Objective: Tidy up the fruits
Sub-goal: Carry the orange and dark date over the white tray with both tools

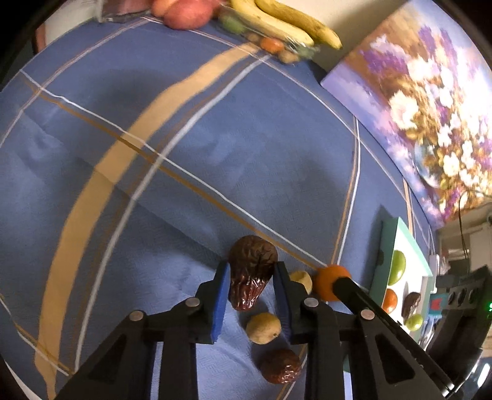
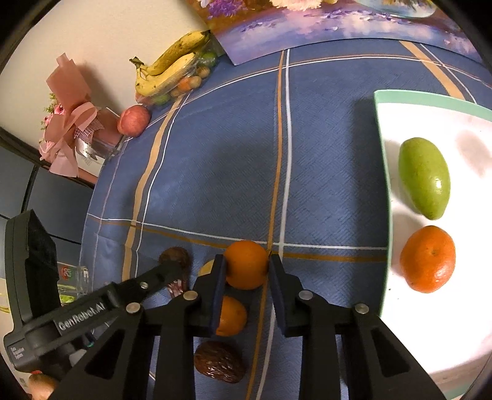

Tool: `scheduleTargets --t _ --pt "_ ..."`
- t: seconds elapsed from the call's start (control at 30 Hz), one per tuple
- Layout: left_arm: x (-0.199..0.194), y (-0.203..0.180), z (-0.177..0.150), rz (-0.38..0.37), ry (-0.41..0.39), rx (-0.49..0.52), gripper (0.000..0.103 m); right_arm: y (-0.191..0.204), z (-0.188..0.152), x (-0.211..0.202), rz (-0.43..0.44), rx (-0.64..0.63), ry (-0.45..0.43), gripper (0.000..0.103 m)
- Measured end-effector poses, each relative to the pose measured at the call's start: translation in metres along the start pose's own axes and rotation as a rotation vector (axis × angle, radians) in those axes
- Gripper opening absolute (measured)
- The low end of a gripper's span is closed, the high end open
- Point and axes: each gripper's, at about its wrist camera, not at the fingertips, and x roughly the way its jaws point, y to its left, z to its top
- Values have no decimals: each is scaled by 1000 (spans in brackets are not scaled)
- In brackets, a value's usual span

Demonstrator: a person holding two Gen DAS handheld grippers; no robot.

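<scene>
Left wrist view: left gripper (image 1: 251, 284) clamped on a wrinkled brown date (image 1: 250, 270), blue pads pressing both flanks, over the blue plaid tablecloth (image 1: 184, 147). Pale longan (image 1: 263, 327) and second date (image 1: 280, 366) loose at 6 o'clock below it. Tangerine (image 1: 326, 281) at 3 o'clock. Bananas (image 1: 283, 21) far off at 12.

Right wrist view: right gripper (image 2: 247, 270) squeezing that tangerine (image 2: 246, 264), pads on both sides. Green-rimmed white plate (image 2: 384, 147) at 3 o'clock, carrying a green fruit (image 2: 424, 178) and another tangerine (image 2: 427, 258).
</scene>
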Motion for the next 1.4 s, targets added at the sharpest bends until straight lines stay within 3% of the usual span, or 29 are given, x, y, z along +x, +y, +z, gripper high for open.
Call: scheduleTargets --t 0.3,0.67,0.97,1.4 --pt "-36 -1 6 -9 -115 24 30 -16 -1 -28 -21 18 -65 29" --pt "-72 -29 -5 -39 -212 112 30 -32 -2 -98 -107 33 -233 29" --pt "-72 -56 -15 -49 -212 199 30 -59 -9 -139 -262 67 -308 29" --pt "-53 -114 -53 -90 -145 378 30 -120 -29 -194 -432 187 -390 29"
